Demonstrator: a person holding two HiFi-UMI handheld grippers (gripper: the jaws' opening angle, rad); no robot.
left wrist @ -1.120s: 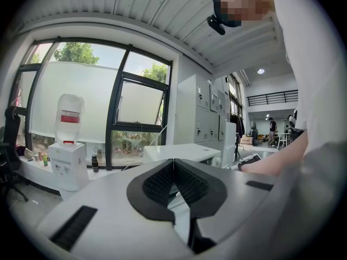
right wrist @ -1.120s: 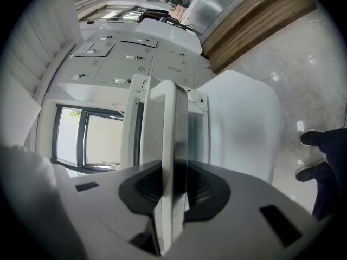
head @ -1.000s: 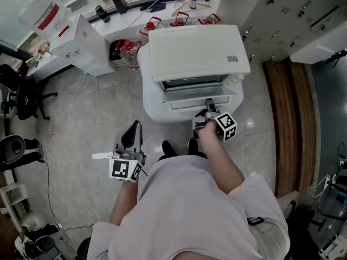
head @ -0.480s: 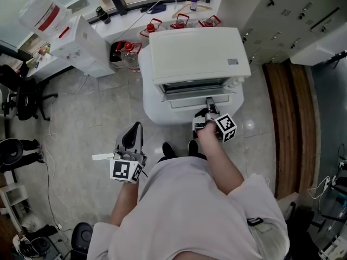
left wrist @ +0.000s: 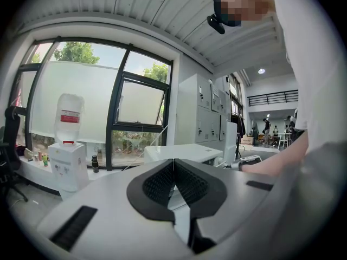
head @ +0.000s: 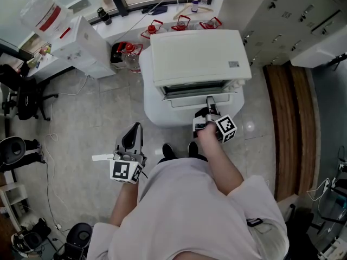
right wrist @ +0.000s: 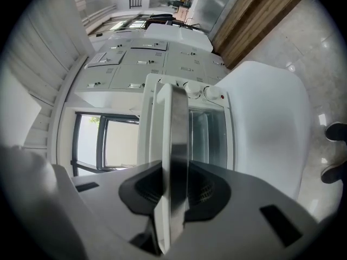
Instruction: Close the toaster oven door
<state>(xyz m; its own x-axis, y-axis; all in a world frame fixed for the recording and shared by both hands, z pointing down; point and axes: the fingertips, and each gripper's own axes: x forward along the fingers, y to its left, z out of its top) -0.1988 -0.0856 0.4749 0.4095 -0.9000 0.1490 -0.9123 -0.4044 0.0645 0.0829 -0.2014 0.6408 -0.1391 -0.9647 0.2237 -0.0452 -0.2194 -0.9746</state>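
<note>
A white toaster oven (head: pixel 198 56) stands on a round white table (head: pixel 154 104). Its door (head: pixel 187 99) hangs partly open toward me. My right gripper (head: pixel 209 108) is shut on the door's metal handle (right wrist: pixel 178 145); in the right gripper view the bar runs between the black pads (right wrist: pixel 209 191), with the oven's glass front (right wrist: pixel 209 129) and knobs (right wrist: pixel 211 93) beyond. My left gripper (head: pixel 133 137) hangs over the floor at the left, shut and holding nothing. In the left gripper view its pads (left wrist: pixel 157 186) meet, and the oven (left wrist: pixel 181 151) shows behind them.
A water dispenser (head: pixel 76 37) stands at the back left, with red-capped jugs (head: pixel 179 21) behind the oven. Grey lockers (head: pixel 293 10) and a wooden floor strip (head: pixel 293 123) line the right. An office chair (head: pixel 21 96) is at far left. The person's shoes (head: pixel 179 148) touch the table's base.
The right gripper has moved slightly up toward the oven with the handle, and the door stands a little more closed. The left gripper has not moved.
</note>
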